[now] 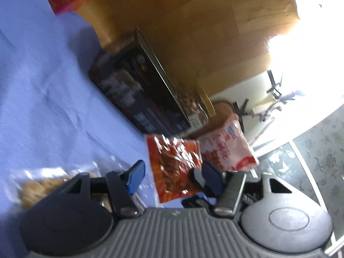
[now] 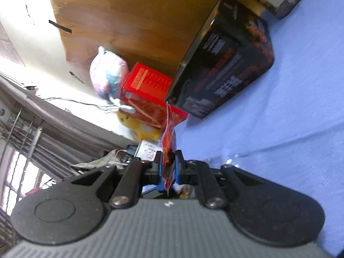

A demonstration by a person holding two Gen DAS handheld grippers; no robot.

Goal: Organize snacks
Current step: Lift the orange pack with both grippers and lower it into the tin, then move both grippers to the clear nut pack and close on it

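Note:
My right gripper [image 2: 168, 167] is shut on a thin red snack packet [image 2: 169, 137], held edge-on above the blue cloth [image 2: 279, 129]. In the left wrist view the same red foil packet [image 1: 174, 165] stands between the open fingers of my left gripper [image 1: 169, 176], and the right gripper's dark blue fingers [image 1: 209, 178] pinch its right edge. A white and red snack bag [image 1: 228, 148] lies just behind it. A clear bag of brown snacks [image 1: 43, 187] lies on the cloth at the lower left. A large black box [image 1: 133, 94] stands on the cloth beyond.
A wooden panel [image 1: 193, 32] rises behind the black box [image 2: 225, 64]. A jar of nuts with a wooden lid [image 1: 197, 105] stands behind the box. A red box [image 2: 148, 94], a plush toy [image 2: 107, 73] and a yellow toy [image 2: 139, 129] sit at the cloth's edge.

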